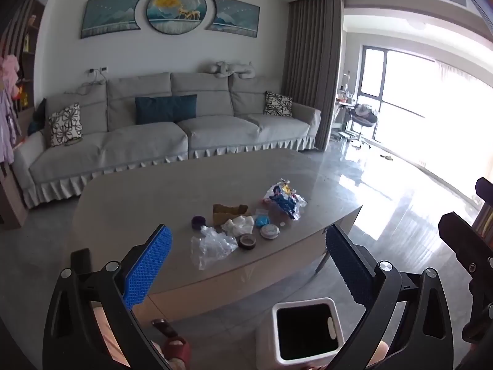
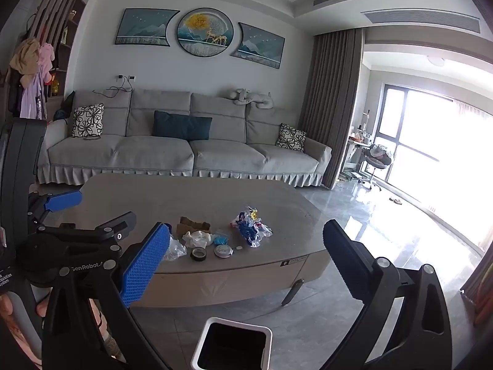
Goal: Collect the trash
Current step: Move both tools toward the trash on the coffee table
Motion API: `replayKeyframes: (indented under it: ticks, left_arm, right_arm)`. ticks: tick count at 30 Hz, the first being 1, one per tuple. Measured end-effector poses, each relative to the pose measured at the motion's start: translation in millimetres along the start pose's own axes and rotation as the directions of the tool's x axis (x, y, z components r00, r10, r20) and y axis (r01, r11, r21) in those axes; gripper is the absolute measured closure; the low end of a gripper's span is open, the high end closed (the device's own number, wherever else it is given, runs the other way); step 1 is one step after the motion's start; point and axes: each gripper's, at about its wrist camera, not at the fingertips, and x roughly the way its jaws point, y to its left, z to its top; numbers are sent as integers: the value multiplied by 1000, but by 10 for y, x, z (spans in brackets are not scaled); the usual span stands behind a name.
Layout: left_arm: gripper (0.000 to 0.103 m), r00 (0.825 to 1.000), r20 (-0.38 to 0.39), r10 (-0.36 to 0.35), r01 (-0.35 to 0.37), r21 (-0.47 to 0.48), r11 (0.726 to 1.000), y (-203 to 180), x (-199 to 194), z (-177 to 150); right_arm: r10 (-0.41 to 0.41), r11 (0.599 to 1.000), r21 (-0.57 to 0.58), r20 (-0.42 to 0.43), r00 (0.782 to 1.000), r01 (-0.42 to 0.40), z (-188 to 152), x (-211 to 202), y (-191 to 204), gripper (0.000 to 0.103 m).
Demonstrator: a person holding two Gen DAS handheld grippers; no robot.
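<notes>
On the grey coffee table [image 1: 129, 203] sits a loose cluster of trash, near the edge closest to the cameras: a crumpled clear plastic bag [image 1: 211, 246], a white wad of tissue [image 1: 237, 225], a brown scrap of cardboard [image 1: 228, 211], a small purple cap [image 1: 198, 222], a dark roll of tape [image 1: 247, 241], a round white lid [image 1: 269, 231], a blue crumpled bit [image 1: 262, 220] and a colourful snack wrapper [image 1: 285, 200] lying a little farther back. On the floor just in front of the table stands a white bin [image 1: 306, 330] with a square dark opening, nothing visible inside it. The left gripper [image 1: 246, 265] hangs above the table's near edge and the bin, its two blue-padded fingers [image 1: 148, 268] spread wide apart and holding nothing — the trash shows between them, well beyond their tips. The right gripper [image 2: 243, 262] is likewise spread wide and empty, raised in front of the table with the bin [image 2: 231, 343] below it; from its camera the left gripper [image 2: 92, 212] shows at the left, over the table's left end. From the left camera, part of the right gripper's black frame [image 1: 462, 246] shows at the right edge. Behind the table stands a long grey sofa [image 1: 172, 135] with a teal cushion [image 1: 166, 109] and two patterned cushions, under three framed pictures [image 1: 175, 9] on the wall. Grey curtains [image 1: 311, 71] hang beside a bright window [image 1: 431, 108] at the right.
</notes>
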Motion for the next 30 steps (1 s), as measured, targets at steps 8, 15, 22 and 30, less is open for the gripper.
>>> replayKeyframes:
  ticks: [8,15,22,30]
  left_arm:
    - [4,999,-39,16,-17,-12,1000,31,183,-45]
    - [4,995,-94,38,-40,-19,999,167,440,-57]
    - [4,990,-128,57,-61,-24,998,245,653,-92]
    - [4,985,-164,53,-60,-36,998,288,960,-126]
  right_arm:
    - [16,1000,-2,1,1000,-16,16,87,6,4]
    - [43,999,-13,-53,998,-44,-22,368,118,4]
    - [47,999,-15,-60,997,-48,-2,512,159,4]
    - [59,998,-13,-76,995,-60,6,699,212,4]
